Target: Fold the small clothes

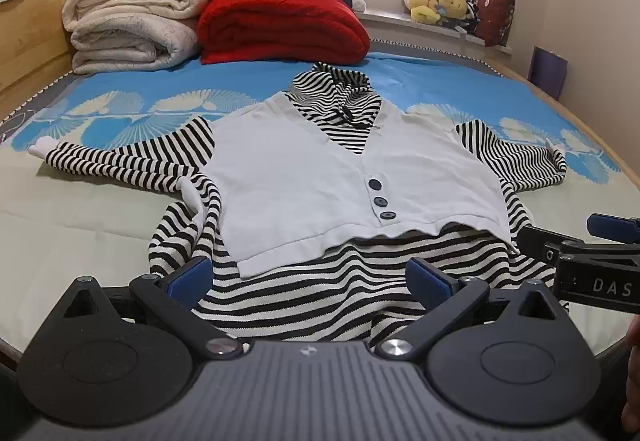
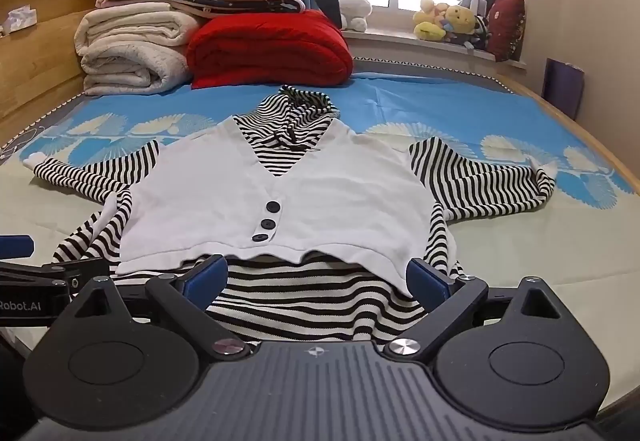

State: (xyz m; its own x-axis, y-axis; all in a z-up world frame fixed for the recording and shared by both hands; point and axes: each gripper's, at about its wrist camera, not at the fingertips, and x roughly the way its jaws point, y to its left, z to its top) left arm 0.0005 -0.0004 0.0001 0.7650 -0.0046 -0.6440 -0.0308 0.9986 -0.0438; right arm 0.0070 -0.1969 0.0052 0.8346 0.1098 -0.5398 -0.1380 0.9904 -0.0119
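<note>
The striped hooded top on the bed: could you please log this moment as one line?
item: striped hooded top, flat, unfolded, sleeves spread | left tool: open over hem | right tool: open over hem | held: nothing

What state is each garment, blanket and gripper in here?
striped hooded top: spread flat, unfolded, sleeves out
white vest: lying on the top, buttoned
red blanket: folded
cream blankets: folded, stacked
left gripper: open, empty
right gripper: open, empty

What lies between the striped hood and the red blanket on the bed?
Only bare blue bedsheet lies between the striped hood and the red blanket; both wrist views show it.
</note>
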